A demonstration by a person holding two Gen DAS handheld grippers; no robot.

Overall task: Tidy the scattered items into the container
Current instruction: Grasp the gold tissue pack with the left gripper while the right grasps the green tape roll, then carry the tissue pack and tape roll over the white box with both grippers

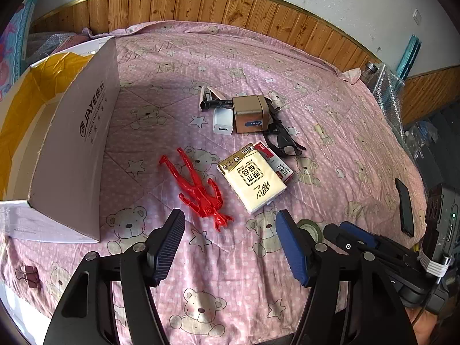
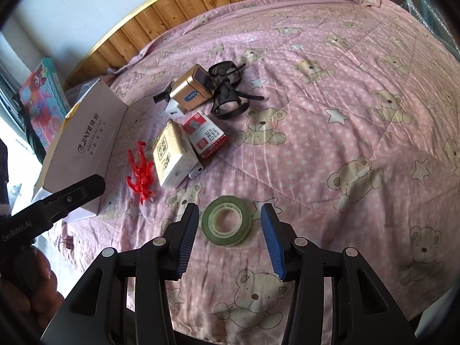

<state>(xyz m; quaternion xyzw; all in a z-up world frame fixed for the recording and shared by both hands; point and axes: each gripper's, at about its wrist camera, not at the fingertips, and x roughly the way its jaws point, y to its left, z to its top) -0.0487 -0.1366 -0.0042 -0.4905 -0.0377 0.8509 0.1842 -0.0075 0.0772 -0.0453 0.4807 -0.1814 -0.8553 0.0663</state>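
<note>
Right tongs (image 2: 228, 240) spread wide and carrying nothing, hovering low over the bed, one finger on each side of the green tape roll (image 2: 227, 224) with clear gaps both ways, no contact. The roll lies flat on the pink bear-print quilt (image 2: 345, 115), a thin ring of green tape around a pale translucent core, hole facing up. My read: this is the pickup in hand, and the tongs only need to drop a little and close.

Left tongs (image 1: 230, 244) just as wide apart and empty, held above the near part of the quilt. Just beyond them lies the red toy figure (image 1: 198, 189), flat, limbs splayed, a thin, awkward shape to pinch.

Further out, the pale tissue pack (image 1: 253, 181) lies just right of the figure, overlapping the red and white staples box (image 2: 205, 136). Far side of those, a tight huddle: white charger plug (image 1: 221, 123), gold box (image 1: 250, 112), black pen (image 1: 217, 103), and black glasses (image 2: 227, 97) splayed beside the gold box. A dark phone (image 1: 404, 210) lies off on the right, well apart from the rest.

And the container, the open cardboard box (image 1: 74, 149), stands on the left with yellow lining inside. What shows of its interior looks empty, though the floor is mostly hidden by the wall. So by the look of it the tidy has barely started: everything is on the quilt, nothing gripped.
</note>
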